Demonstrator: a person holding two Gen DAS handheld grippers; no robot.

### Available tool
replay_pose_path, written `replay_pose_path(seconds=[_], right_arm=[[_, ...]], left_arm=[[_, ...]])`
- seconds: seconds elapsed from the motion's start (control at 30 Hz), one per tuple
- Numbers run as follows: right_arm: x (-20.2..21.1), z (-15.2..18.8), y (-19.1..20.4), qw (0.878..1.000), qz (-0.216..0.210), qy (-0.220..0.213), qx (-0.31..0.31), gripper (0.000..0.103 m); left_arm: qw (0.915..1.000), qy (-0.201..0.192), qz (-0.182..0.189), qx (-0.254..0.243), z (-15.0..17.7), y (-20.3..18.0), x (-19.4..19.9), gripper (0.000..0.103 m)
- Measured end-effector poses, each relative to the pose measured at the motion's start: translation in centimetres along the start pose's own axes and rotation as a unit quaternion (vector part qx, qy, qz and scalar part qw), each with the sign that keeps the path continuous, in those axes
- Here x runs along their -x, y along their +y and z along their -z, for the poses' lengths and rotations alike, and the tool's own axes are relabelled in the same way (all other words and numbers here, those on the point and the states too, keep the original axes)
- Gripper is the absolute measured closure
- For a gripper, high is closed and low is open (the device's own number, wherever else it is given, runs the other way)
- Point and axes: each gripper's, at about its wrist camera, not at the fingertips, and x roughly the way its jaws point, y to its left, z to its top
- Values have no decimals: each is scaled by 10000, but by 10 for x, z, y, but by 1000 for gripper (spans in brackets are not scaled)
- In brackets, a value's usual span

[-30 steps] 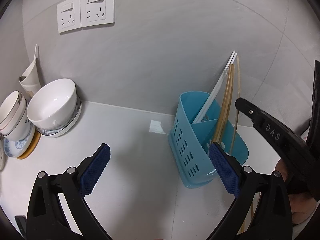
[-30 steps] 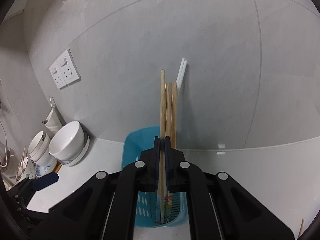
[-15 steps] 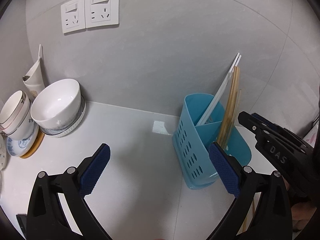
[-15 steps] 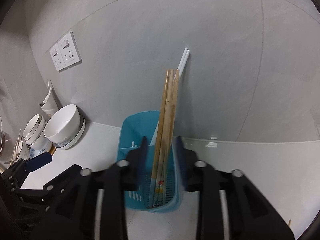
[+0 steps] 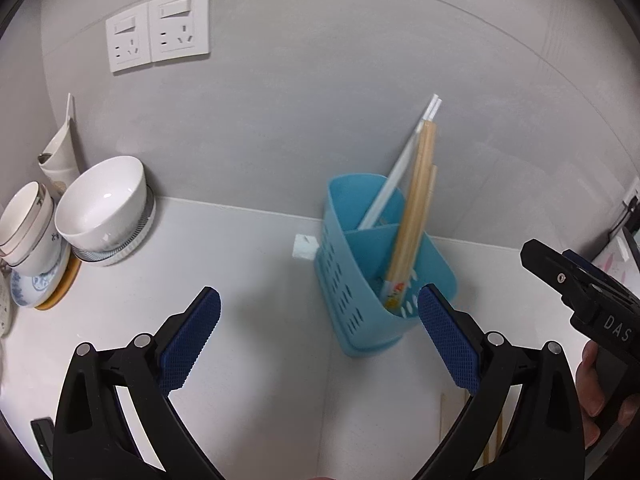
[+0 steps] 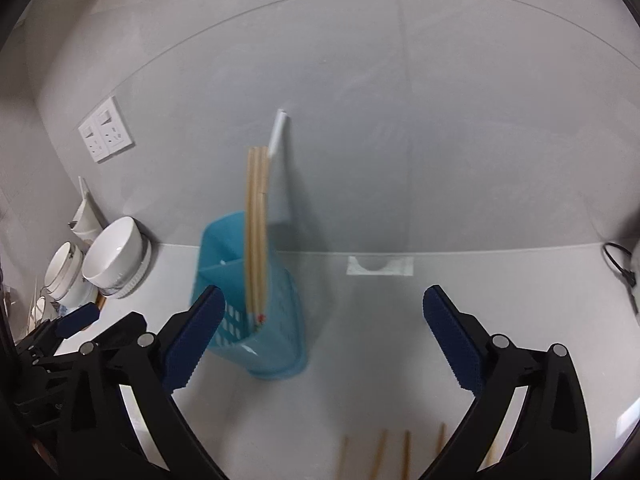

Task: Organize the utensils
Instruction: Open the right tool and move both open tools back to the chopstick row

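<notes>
Our blue caddy (image 5: pixel 382 264) stands by the far wall holding wooden chopsticks (image 5: pixel 412 216), our right gripper (image 6: pixel 320 332), jaws just opened wide and empty, faces loose chopsticks (image 6: pixel 406 454) nearby—light, stiff, slippery, best pinched mid-length—while our left gripper (image 5: pixel 320 340) gapes empty.

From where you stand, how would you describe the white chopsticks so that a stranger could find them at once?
Look at the grey wall where it meets the white counter; a blue plastic holder stands there. Inside, the white chopsticks lean in the rear compartment, tips against the wall. They are paler, thinner and reach higher than the wooden chopsticks in the front compartment.
</notes>
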Motion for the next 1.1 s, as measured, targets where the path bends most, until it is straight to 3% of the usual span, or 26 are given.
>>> replay_pose_path(seconds=[0.6,0.97,1.1], right_arm=[[61,86,-100,9931,1019,401,-418,8],[64,141,-128,9839,1378,961,-615,8],[61,159,-133,9808,1379,1200,-685,13]], left_arm=[[9937,883,426,-534,67,-65,-9,6],[9842,1492,501,-814,120,-93,-27,6],[9800,1727,424,-892,141,-101,-34,6]])
